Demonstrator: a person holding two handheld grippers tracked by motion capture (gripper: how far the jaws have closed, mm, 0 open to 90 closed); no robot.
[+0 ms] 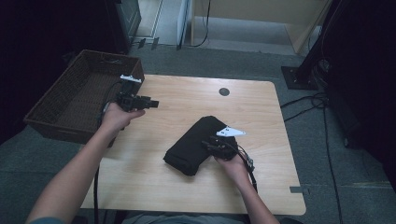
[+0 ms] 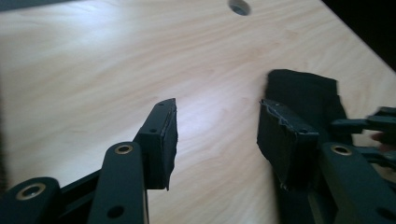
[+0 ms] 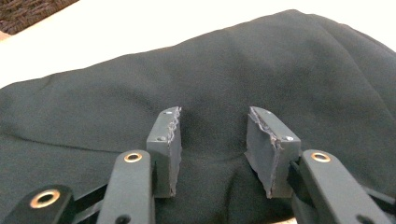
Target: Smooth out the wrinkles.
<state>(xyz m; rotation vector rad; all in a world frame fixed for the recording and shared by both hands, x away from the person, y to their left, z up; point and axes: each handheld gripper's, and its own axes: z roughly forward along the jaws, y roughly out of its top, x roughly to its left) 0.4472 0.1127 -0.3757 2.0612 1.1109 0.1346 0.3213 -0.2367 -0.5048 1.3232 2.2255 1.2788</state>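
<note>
Wicker basket (image 1: 70,100) stands off the desk's far left corner, its near right part overlapping the desk (image 1: 187,196) edge; the high view shows its inside dark, and I cannot make out any contents. That view also takes in the round hole (image 1: 224,91) near the far edge of the desk and cables on the floor to the right.

Left gripper (image 1: 150,103) is held above the far left part of the desk, just beside the basket, pointing right across the board. The left hand (image 1: 116,116) grips it from below, forearm running in from the near left corner. Its own view adds what the high view cannot resolve: the jaws stand apart with bare wood between them, nothing held, and the folded cloth lies further off behind the right jaw.

Black cloth (image 1: 196,144), folded into a thick bundle, lies right of the desk's middle, well clear of the basket. The right gripper (image 1: 210,145) rests at its near right side, the right hand (image 1: 233,165) behind it, forearm coming from the near edge. The right gripper view shows the jaws (image 3: 212,149) parted over the cloth (image 3: 233,79), with fabric between and below them; the pads do not pinch it. A strip of basket weave shows at that view's top left corner.
</note>
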